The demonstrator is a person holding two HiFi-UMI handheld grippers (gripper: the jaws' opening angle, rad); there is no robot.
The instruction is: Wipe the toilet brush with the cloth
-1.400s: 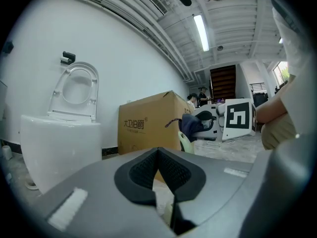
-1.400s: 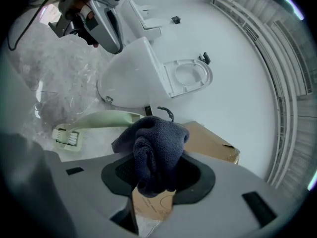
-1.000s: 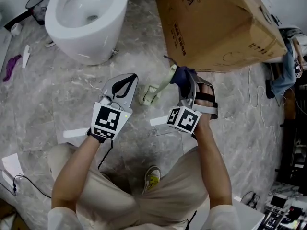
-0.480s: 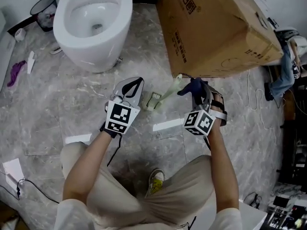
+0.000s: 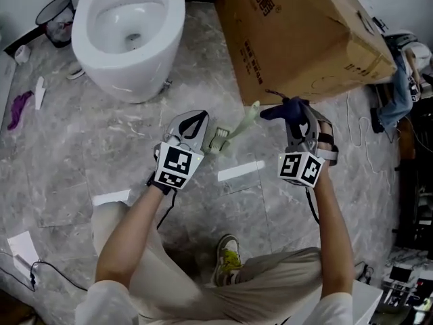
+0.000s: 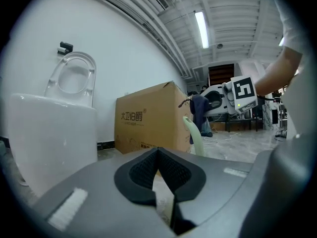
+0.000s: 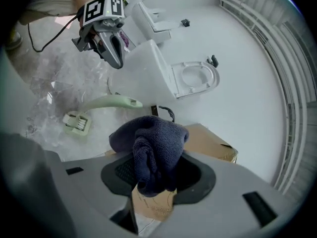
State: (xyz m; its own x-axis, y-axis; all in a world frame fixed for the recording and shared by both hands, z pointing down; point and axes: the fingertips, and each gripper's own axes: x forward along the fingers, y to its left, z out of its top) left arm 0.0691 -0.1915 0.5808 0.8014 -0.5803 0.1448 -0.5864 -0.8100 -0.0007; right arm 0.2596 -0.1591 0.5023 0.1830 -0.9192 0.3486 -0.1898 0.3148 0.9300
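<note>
Left gripper (image 6: 158,155): tongs pinched together at the tips with nothing between the pads, just floor past them. Right gripper (image 7: 156,178): tongs clamped on the cloth (image 7: 151,143), a dark blue wad that bulges out over the top of the pads. In the head view the toilet brush (image 5: 238,124) is near centre frame, between the two grippers. Its pale green head is low on the marble floor (image 5: 101,154) and the handle slants up toward 2 o'clock. The left gripper is at 9 o'clock of the brush head, close beside it but not gripping it; the right gripper view shows clear space between them. The cloth is at 3 o'clock of the handle tip, just beside it, and I can't tell if they touch. The toilet (image 5: 128,32) is at 11 o'clock of the frame with its seat up. The cardboard box (image 5: 304,39) is at 1 o'clock, just beyond the right gripper. A waste bin (image 5: 57,9) is at 9 o'clock of the toilet. A white tape strip (image 5: 240,171) lies on the floor at 6 o'clock of the brush, and a yellow-green shoe (image 5: 229,256) is further down at 6 o'clock.
</note>
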